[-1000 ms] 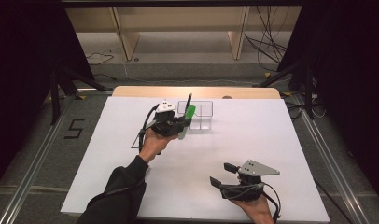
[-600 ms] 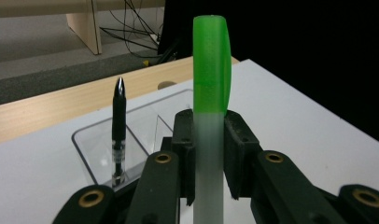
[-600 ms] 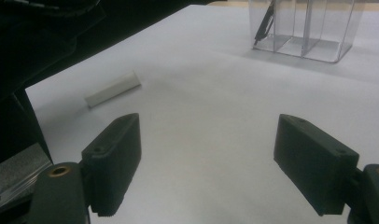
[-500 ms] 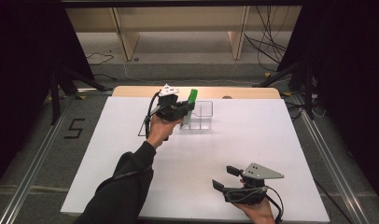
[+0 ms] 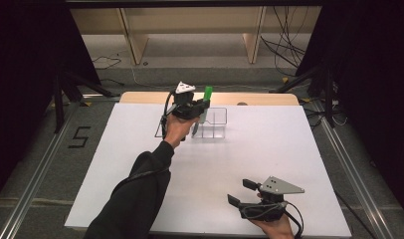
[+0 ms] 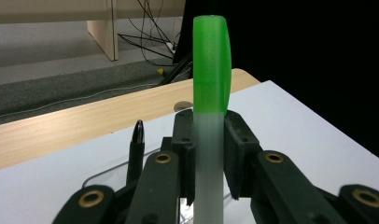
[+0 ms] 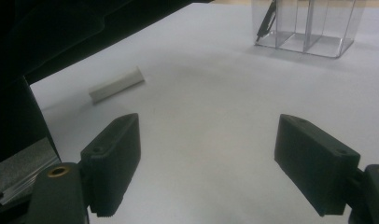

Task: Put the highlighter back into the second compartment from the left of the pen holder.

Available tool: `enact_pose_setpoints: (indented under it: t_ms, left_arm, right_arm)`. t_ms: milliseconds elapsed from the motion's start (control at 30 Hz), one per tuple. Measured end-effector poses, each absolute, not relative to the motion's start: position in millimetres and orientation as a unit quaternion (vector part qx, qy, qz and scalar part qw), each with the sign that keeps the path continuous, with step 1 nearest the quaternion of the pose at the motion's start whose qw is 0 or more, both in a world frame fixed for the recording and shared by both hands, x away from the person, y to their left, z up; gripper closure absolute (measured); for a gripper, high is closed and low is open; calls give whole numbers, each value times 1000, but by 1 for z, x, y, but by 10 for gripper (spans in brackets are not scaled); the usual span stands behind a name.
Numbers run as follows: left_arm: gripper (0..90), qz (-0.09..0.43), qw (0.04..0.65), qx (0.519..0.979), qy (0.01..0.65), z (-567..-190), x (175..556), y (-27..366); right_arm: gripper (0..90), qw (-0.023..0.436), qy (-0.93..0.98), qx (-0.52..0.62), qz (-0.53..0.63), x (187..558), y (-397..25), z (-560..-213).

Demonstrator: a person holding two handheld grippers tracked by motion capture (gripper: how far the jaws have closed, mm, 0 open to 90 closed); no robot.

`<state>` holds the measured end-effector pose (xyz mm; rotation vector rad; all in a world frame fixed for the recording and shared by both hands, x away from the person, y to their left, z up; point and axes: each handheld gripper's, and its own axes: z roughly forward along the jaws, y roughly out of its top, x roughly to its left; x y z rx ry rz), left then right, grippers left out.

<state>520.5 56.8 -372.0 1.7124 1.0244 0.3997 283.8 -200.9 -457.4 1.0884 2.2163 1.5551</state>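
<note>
A: Left gripper [image 5: 199, 113], black jaws pinching what?
B: Marker [image 6: 209, 140], a smooth cylinder with a frosted translucent barrel and a bright green cap, held upright between the two jaws above the clear organizer [image 5: 213, 124].

A: Organizer, form and material?
B: Transparent plastic box with thin dividing walls, standing near the far edge of the matte white desk [image 5: 269, 149]. A slim black pen [image 6: 135, 151] stands in one compartment, just beside the jaws in the left gripper view.

A: Right gripper [image 7: 208, 163]?
B: Jaws spread wide with nothing between them, flat rectangular black pads [image 7: 114, 161] low over the near right part of the desk. A small pale block [image 7: 116, 84] with squared edges lies on the desk, well apart from the organizer.
</note>
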Motion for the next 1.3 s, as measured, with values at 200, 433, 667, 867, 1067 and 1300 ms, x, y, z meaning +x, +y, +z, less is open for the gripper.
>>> enact_pose_setpoints:
  t_ms: [200, 433, 667, 867, 1067, 1300]
  left_arm:
    - [765, 173, 525, 714, 429, -371, 527, 50]
    - [765, 184, 519, 712, 435, -376, 537, 45]
    - [765, 185, 522, 703, 445, -380, 544, 42]
    - [765, 186, 520, 702, 450, -384, 547, 38]
    - [764, 189, 517, 699, 457, -389, 548, 35]
    - [763, 194, 516, 700, 453, -394, 547, 34]
  right_arm:
    - [234, 109, 753, 370, 532, 281, -202, -457]
    - [227, 109, 753, 371, 532, 280, -204, -457]
    - [227, 111, 754, 371, 531, 279, -205, -457]
    - [229, 112, 754, 370, 531, 278, -205, -458]
    - [230, 111, 753, 372, 531, 278, -206, -458]
    - [232, 112, 755, 371, 530, 278, -206, -458]
